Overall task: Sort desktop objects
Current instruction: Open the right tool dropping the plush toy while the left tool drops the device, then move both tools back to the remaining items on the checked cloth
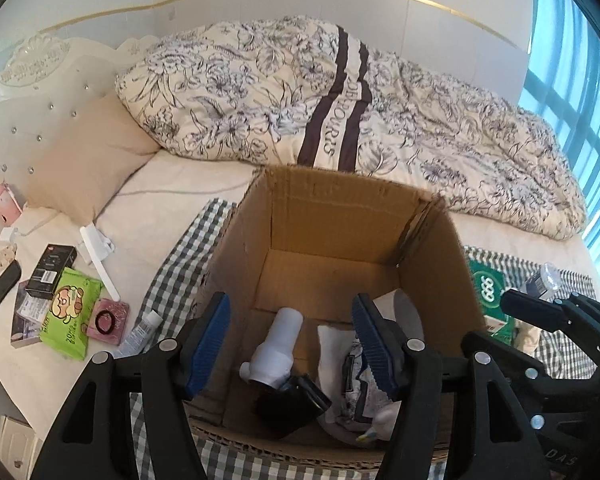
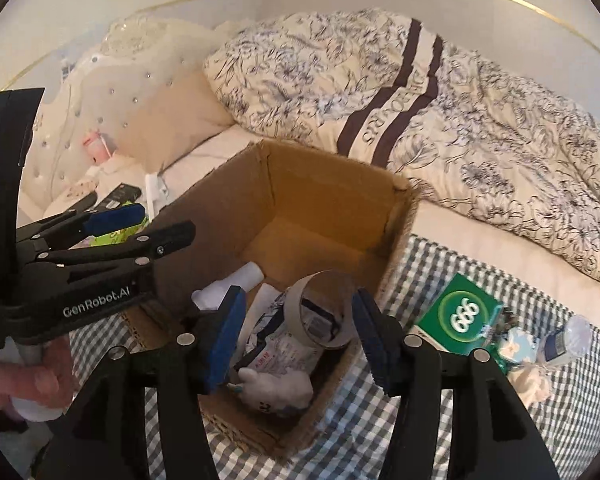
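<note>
A: How are the two grippers being held?

B: The left gripper [image 1: 292, 344] is being held over the near end of the box [image 1: 332, 216], its blue-padded fingers [image 1: 210, 344] being kept wide apart, with nothing being gripped. The right gripper [image 2: 300, 340] is being held over the box's near right corner, its fingers [image 2: 228, 336] likewise being kept wide open and empty. A hand [image 2: 24, 376] is being seen around the left gripper's white handle in the right wrist view.

A: Where are the sorted items being kept?

B: They are being kept in the box, which is being carried on the checked cloth [image 2: 432, 280] on the bed [image 1: 172, 184]. A white bottle [image 1: 278, 348], a black object [image 1: 296, 404], a tape roll [image 2: 320, 312], printed packets [image 2: 284, 344] and a white toy [image 2: 276, 388] are being seen lying at the box's near end; its far end is being left bare.

A: What is being left outside the box?

B: On the cloth to the box's right, a green carton [image 2: 458, 316] is being seen, with a small blue-white item [image 2: 518, 344] and a clear-capped container [image 2: 568, 340] beside it toward the bed's right edge. Toward the bed's left edge, near the pillow [image 1: 84, 160], a green wipes pack [image 1: 70, 312], a black carton [image 1: 50, 268], a phone [image 1: 2, 288], a pink case [image 1: 108, 316] and a tube [image 1: 142, 330] are being seen lying close together.
</note>
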The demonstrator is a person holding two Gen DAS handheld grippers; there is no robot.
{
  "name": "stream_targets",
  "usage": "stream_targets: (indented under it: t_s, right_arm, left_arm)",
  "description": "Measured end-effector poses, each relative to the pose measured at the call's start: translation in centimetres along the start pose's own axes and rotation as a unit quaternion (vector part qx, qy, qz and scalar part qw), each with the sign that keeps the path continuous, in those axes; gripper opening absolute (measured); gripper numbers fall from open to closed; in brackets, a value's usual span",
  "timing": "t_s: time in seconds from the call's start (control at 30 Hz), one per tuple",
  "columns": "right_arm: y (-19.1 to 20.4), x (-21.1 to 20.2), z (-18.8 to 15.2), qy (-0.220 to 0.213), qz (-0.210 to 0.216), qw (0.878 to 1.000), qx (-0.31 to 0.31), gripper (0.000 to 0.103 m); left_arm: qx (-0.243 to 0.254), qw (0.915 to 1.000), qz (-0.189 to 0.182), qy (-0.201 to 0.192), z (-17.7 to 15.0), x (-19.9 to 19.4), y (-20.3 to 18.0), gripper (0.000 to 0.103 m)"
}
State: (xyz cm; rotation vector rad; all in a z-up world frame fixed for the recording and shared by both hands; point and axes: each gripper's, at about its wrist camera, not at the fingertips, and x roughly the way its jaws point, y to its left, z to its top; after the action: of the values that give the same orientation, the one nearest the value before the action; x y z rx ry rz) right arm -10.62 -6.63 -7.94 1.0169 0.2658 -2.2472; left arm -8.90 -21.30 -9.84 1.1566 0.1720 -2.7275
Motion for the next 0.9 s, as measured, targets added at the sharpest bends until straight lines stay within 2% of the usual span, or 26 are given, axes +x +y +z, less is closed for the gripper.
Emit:
stream_targets:
  t_s: [0.13,0.33,0.47,0.9]
  right_arm:
    - [-0.9,-2.2,-0.1,-0.013,-0.003,1.000,0.006,0.055]
    - [-1.9,-5.5,-0.8,-0.041,-0.016,0.999,0.014,0.055]
    - [-3.0,-7.7,-1.3,-0.053,-0.026,0.998,0.025,0.055]
    - [-6.3,-13.5,-4.4,-0.080,-0.076,0.992,0.059,0.055]
  left_arm:
    - [0.007,0.9999,-0.004,-0.015,0.2,-1.6,-1.1,0.070]
    - [0.016,0.9993,-0.015,-0.032,0.2,-3.7,-2.9,0.071]
    - [0.029,0.9982,-0.029,-0.044,0.2,-5.1,-4.6,0.076]
    - [0.067,0.9927,-0.074,-0.068,-0.8,-8.4,-10.5,0.076]
